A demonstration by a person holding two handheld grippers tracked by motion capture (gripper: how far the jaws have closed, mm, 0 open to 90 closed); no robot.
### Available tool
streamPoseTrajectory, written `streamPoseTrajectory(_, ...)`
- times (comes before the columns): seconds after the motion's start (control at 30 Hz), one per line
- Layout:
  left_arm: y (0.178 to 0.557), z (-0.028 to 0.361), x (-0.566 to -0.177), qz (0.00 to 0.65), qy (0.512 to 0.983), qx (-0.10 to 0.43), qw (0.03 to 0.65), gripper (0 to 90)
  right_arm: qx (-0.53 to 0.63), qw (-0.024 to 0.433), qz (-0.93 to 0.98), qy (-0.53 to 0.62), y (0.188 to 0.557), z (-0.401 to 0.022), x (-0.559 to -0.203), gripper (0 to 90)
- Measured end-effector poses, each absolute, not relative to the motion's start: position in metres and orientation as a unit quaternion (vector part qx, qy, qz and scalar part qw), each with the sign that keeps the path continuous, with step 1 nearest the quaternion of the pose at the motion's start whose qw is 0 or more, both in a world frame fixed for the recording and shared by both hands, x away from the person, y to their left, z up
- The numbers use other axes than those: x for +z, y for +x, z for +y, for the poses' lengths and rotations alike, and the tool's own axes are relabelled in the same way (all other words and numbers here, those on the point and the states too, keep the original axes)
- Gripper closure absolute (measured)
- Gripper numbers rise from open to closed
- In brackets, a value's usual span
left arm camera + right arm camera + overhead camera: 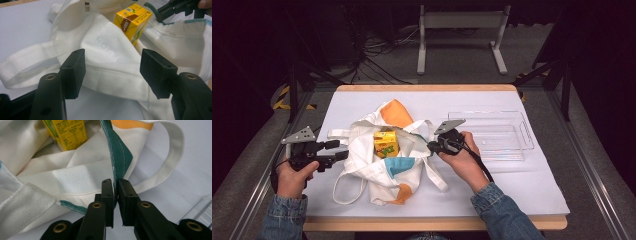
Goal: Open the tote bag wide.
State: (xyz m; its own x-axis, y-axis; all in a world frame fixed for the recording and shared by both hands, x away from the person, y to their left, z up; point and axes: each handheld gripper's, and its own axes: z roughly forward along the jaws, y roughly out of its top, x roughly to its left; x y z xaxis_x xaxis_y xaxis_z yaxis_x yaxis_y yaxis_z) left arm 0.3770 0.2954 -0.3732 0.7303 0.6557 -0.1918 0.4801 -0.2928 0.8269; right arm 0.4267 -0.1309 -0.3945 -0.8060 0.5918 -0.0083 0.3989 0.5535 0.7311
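High view: your right gripper (433,145) pinches the white cloth tote bag's (377,170) teal-edged rim; your left gripper (339,150) gapes beside it, yellow drink carton (385,143) inside.

Denim sleeves (287,215); black claws (337,150) with grey three-cornered plates (298,135).

The yellow carton (385,143) sits half sunk in the tote bag (377,170), its lower part hidden by cloth.
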Motion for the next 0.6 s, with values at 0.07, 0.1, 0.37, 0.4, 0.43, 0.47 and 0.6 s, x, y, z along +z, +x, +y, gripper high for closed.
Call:
streamPoseTrajectory(0.07, 0.378, 0.296, -0.373, 0.352, 0.799, 0.095, 0.477, 38.2, 0.393, 0.127, 0.865, 0.285, 0.426, -0.132, -0.393, 76.0)
streamPoseTrajectory(0.1, 0.378, 0.297, -0.373, 0.353, 0.799, 0.096, 0.478, 38.1, 0.400, 0.130, 0.861, 0.287, 0.426, -0.132, -0.391, 74.5)
streamPoseTrajectory(0.37, 0.378, 0.298, -0.371, 0.352, 0.797, 0.098, 0.481, 38.0, 0.460, 0.129, 0.832, 0.282, 0.422, -0.136, -0.374, 62.7)
streamPoseTrajectory(0.4, 0.378, 0.298, -0.371, 0.355, 0.795, 0.096, 0.482, 38.0, 0.473, 0.129, 0.826, 0.280, 0.422, -0.136, -0.371, 61.3)
streamPoseTrajectory(0.43, 0.378, 0.298, -0.371, 0.352, 0.796, 0.098, 0.482, 38.0, 0.482, 0.129, 0.822, 0.276, 0.421, -0.136, -0.368, 60.3)
streamPoseTrajectory(0.47, 0.378, 0.297, -0.370, 0.353, 0.795, 0.098, 0.483, 38.0, 0.491, 0.132, 0.818, 0.269, 0.421, -0.136, -0.365, 58.6)
streamPoseTrajectory(0.6, 0.379, 0.296, -0.370, 0.349, 0.796, 0.099, 0.484, 38.0, 0.522, 0.143, 0.803, 0.251, 0.424, -0.133, -0.354, 57.5)
